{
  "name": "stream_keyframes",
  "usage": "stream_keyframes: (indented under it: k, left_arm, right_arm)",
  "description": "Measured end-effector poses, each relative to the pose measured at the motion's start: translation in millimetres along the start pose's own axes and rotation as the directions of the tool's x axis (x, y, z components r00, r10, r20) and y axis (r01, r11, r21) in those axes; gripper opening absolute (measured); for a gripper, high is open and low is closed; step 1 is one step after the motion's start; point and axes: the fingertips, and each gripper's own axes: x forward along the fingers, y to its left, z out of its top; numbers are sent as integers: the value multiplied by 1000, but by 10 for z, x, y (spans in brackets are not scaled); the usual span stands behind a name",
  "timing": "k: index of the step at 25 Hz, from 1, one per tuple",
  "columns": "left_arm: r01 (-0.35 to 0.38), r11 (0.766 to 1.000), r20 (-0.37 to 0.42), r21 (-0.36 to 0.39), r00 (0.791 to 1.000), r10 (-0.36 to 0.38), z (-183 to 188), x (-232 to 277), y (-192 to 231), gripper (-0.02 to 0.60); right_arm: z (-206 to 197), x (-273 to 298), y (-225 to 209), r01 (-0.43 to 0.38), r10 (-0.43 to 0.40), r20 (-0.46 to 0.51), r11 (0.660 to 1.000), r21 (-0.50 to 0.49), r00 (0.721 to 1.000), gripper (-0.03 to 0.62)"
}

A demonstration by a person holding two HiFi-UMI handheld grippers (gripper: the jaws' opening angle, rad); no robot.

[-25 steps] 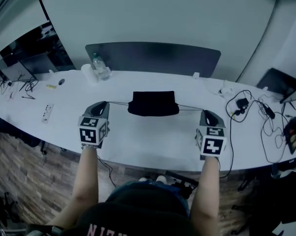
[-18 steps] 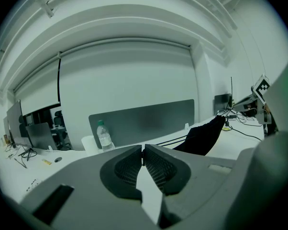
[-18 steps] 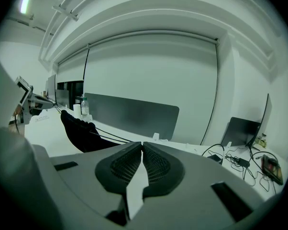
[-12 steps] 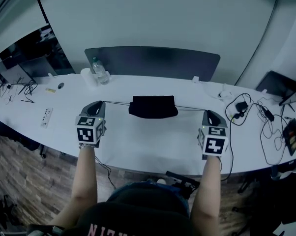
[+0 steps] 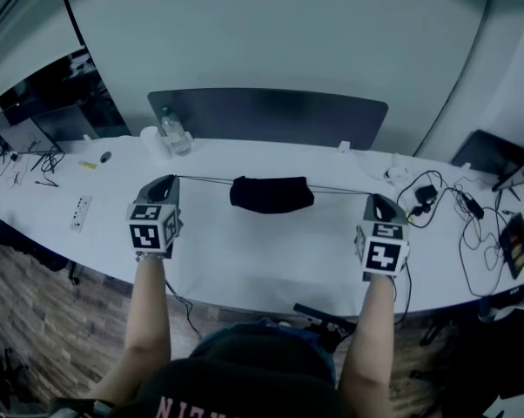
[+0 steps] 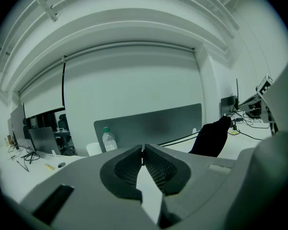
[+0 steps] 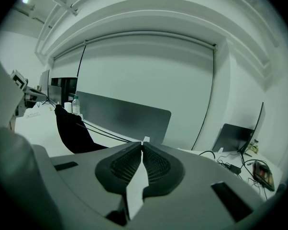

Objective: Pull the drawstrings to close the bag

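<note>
The black bag sat mid-tabletop, just in front of a dark partition, between the two grippers. Its mouth was gathered into a narrow bunched top, and its lower part lay on the white surface.

The left gripper was held off to the bag's left, with its jaws pressed together on the left drawstring. That cord ran in a straight, taut line from the jaw tips to the bag's upper left corner. In the left gripper view the ribbed pads met at the tips, and the cord led away from them to the bag, which stood up dark on the right.

The right gripper was held off to the bag's right, its jaws likewise pressed together, pinching the right drawstring. This cord was stretched straight to the bag's upper right corner. The right gripper view showed it as two thin strands side by side, running from the closed tips to the bag at the left.

A person's bare forearms reached out to both grippers from the near edge.

A water bottle and a white cup stood at the back left of the tabletop, well apart from the bag. A power strip lay farther left. Loose black cables sprawled over the right end.
</note>
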Motion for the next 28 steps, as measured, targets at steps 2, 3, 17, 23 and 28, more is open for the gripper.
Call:
stream_keyframes:
  k: [2, 3, 17, 23, 28]
  left_arm:
    - [-8, 1000, 3, -1, 1000, 8, 15, 13, 26, 17]
    - [-13, 1000, 3, -1, 1000, 13, 19, 20, 40, 17]
    - [-69, 998, 7, -10, 998, 69, 107, 106, 251, 17]
    - [-76, 997, 8, -27, 997, 76, 117, 137, 344, 17]
    - [-81, 996, 6, -27, 997, 81, 122, 164, 431, 17]
  right_arm:
    - [26, 9, -37, 11, -11, 4, 1000, -1, 1000, 5]
    - [39, 15, -50, 15, -15, 5, 1000, -2, 1000, 5]
    - [131, 76, -263, 88, -87, 14, 996, -28, 996, 5]
    - [157, 92, -355, 106, -106, 16, 994, -30, 994, 5]
    - [143, 124, -420, 126, -126, 6, 992, -24, 992, 5]
